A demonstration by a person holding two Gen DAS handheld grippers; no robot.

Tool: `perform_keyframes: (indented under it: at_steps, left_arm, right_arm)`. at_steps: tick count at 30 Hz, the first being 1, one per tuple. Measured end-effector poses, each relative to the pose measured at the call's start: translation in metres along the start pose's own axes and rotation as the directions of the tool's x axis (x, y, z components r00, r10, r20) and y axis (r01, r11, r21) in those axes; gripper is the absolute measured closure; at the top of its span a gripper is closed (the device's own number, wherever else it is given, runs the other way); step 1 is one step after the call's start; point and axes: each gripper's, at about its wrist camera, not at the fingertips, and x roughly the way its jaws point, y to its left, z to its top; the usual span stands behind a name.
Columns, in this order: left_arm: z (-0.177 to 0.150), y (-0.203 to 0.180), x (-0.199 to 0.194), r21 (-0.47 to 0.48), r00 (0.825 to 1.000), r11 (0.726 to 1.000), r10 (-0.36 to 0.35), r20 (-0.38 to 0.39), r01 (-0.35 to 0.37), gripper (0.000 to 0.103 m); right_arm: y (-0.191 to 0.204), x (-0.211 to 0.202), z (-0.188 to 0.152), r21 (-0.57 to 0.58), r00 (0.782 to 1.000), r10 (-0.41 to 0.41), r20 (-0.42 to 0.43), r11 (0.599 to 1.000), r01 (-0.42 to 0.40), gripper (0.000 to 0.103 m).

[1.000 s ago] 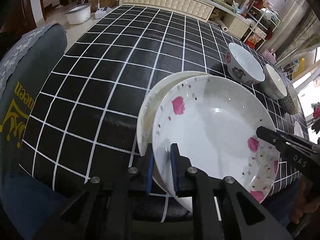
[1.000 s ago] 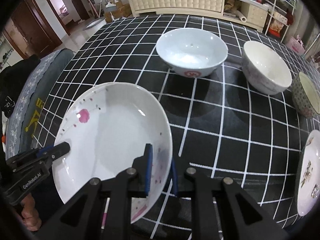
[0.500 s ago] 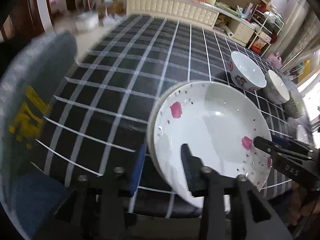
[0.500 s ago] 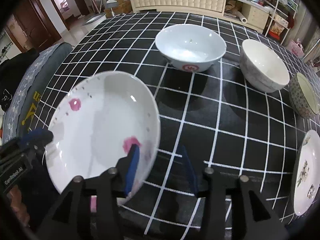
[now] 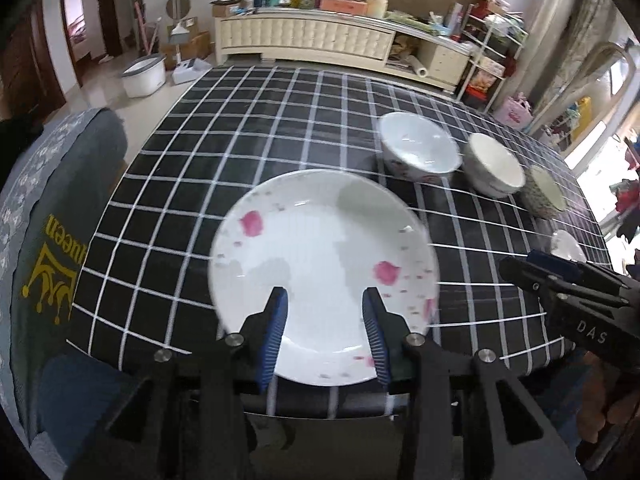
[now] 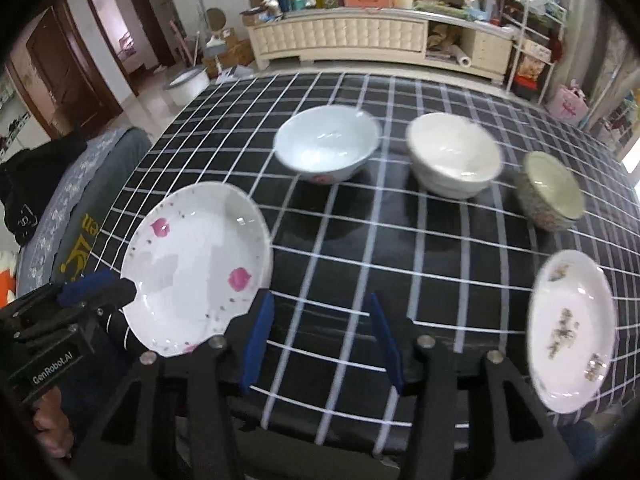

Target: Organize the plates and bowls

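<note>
A white plate with pink flowers (image 5: 320, 272) (image 6: 196, 268) lies flat near the front edge of the black checked table (image 5: 240, 140). My left gripper (image 5: 324, 332) hovers open over the plate's near rim without touching it. My right gripper (image 6: 322, 340) is to the right of the plate above bare cloth; its jaws are opening with nothing between them. In a row further back stand a white bowl with a red mark (image 6: 326, 142), a plain white bowl (image 6: 454, 154) and a small patterned bowl (image 6: 550, 190). A second plate with a faint pattern (image 6: 572, 328) lies at the front right.
A chair with a grey cover and gold print (image 5: 52, 240) stands against the table's left side. Beyond the table are a cream sideboard (image 5: 304, 40) loaded with clutter, a white tub (image 5: 144, 76) on the floor and shelves at the right.
Both grippers let go of the flowered plate, opened, and drew back and upward. The plate, which was tilted over another plate, now lies flat.
</note>
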Motion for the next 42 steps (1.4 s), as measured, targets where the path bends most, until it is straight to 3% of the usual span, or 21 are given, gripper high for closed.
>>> perform_keyframes:
  at_steps: [8,20,32,38,42]
  left_arm:
    - [0.01,-0.073,-0.007,0.121,0.999,0.992,-0.043,0.011,0.042,0.066]
    - [0.021,-0.191,0.012,0.265,0.993,0.957,-0.109,-0.037,0.115,0.066]
    - [0.018,-0.281,0.049,0.363,0.983,0.915,-0.14,-0.122,0.175,0.06]
    - [0.014,-0.309,0.076,0.385,0.976,0.903,-0.132,-0.174,0.191,0.06]
    - [0.014,-0.322,0.094,0.386,0.971,0.901,-0.127,-0.205,0.199,0.054]
  right_arm:
    - [-0.065,-0.04,-0.013,0.092,0.997,-0.063,0.052,0.994,0.058,0.048]
    - [-0.161,-0.066,-0.04,0.225,0.988,-0.147,0.047,0.965,0.133,0.047]
    - [-0.237,-0.059,-0.065,0.319,0.983,-0.181,-0.005,0.932,0.173,0.047]
    - [-0.264,-0.05,-0.071,0.339,0.981,-0.194,-0.03,0.921,0.192,0.047]
    - [-0.281,-0.042,-0.073,0.35,0.979,-0.198,-0.049,0.915,0.202,0.047]
